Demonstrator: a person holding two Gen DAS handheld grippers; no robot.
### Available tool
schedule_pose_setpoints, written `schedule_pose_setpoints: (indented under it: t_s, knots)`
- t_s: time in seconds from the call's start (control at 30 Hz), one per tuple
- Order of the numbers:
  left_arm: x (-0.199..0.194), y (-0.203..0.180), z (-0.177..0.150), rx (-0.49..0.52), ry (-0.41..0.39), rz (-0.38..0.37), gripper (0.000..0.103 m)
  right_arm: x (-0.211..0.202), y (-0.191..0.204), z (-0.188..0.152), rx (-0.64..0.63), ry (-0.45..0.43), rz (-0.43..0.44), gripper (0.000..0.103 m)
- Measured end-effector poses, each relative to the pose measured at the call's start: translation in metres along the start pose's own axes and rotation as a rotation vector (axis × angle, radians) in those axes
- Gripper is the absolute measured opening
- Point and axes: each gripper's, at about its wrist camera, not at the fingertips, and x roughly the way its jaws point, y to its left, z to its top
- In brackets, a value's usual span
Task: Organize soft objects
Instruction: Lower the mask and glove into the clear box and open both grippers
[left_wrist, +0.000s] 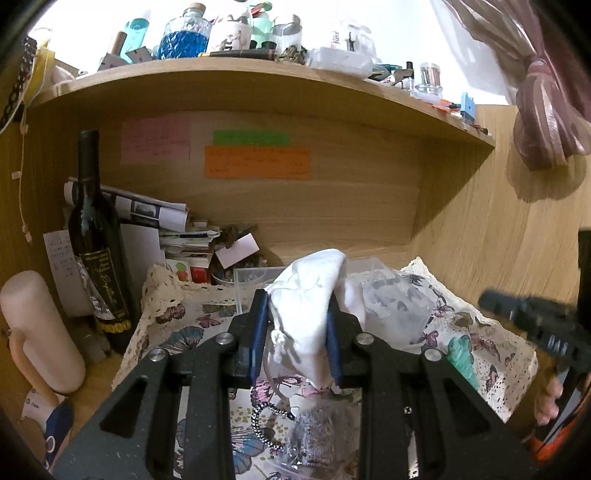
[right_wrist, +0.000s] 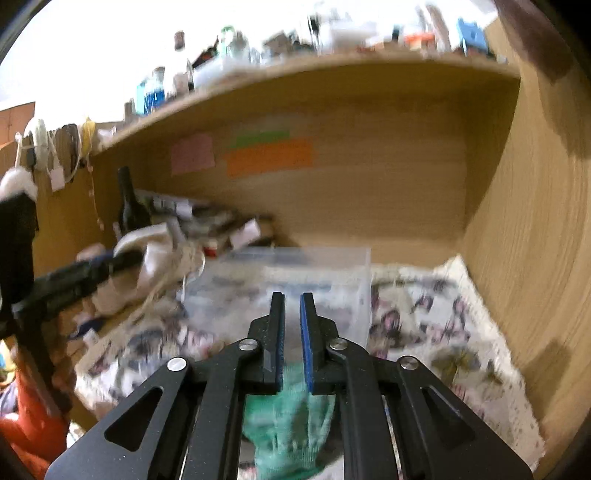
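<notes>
- While both tools hovered over the cloth-covered surface (left_wrist: 491, 350), each already had a soft thing in its grip, so the sorting looked to be at the pick-up stage, with nothing yet visibly delivered.
- Nearest the left camera, the left tool (left_wrist: 297, 332) had its blue pads pinched on a white drawstring pouch (left_wrist: 314, 295) of crumpled, matte fabric that puffed up above the fingers.
- Beneath it lay a beaded black-and-white bracelet (left_wrist: 264, 417) and a greyish knitted item (left_wrist: 325, 432), both still unsorted.
- Nearest the right camera, the right tool (right_wrist: 291, 339) stood narrow, its pads closed near their base on a green knitted sock (right_wrist: 288, 424) with a ribbed, stretchy weave that hung below.
- Under both, the cloth was thin, printed with butterflies and edged in lace.
- Just beyond the tools stood a clear plastic box (right_wrist: 295, 266), rigid and square-sided, probably the destination; its contents were too blurred to tell.
- Farther left stood a dark glass wine bottle (left_wrist: 96, 243), tall and glossy, beside stacked papers.
- Farthest back, coloured paper notes (left_wrist: 256, 162) were stuck flat to a wood-grain wall under a cluttered shelf (left_wrist: 258, 77).
</notes>
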Motion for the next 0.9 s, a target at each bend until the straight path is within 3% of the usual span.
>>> schedule_pose_setpoints:
  t_s: [0.03, 0.1, 0.4, 0.47, 0.53, 0.6, 0.9]
  knots:
    - [0.001, 0.001, -0.001, -0.004, 0.004, -0.003, 0.028, 0.001, -0.001, -0.005, 0.000, 0.016, -0.002, 0.035]
    - [0.003, 0.001, -0.003, -0.008, 0.012, -0.004, 0.028, 0.003, -0.001, -0.018, 0.007, 0.053, -0.012, 0.051]
    - [0.009, -0.001, -0.010, -0.014, 0.034, -0.004, 0.028, 0.021, 0.002, -0.049, -0.037, 0.192, -0.011, 0.051]
    - [0.010, -0.001, -0.010, -0.018, 0.038, -0.004, 0.028, 0.024, 0.001, -0.051, -0.034, 0.195, -0.014, 0.039]
    - [0.011, 0.000, -0.010, -0.019, 0.040, -0.001, 0.028, 0.024, -0.001, -0.049, -0.021, 0.190, -0.012, 0.020]
    - [0.011, 0.001, -0.009, -0.016, 0.037, 0.004, 0.028, 0.019, -0.003, -0.044, -0.013, 0.160, -0.019, 0.014]
    - [0.014, -0.001, 0.011, 0.004, -0.001, 0.007, 0.028, -0.004, -0.001, 0.003, -0.039, -0.023, -0.063, 0.012]
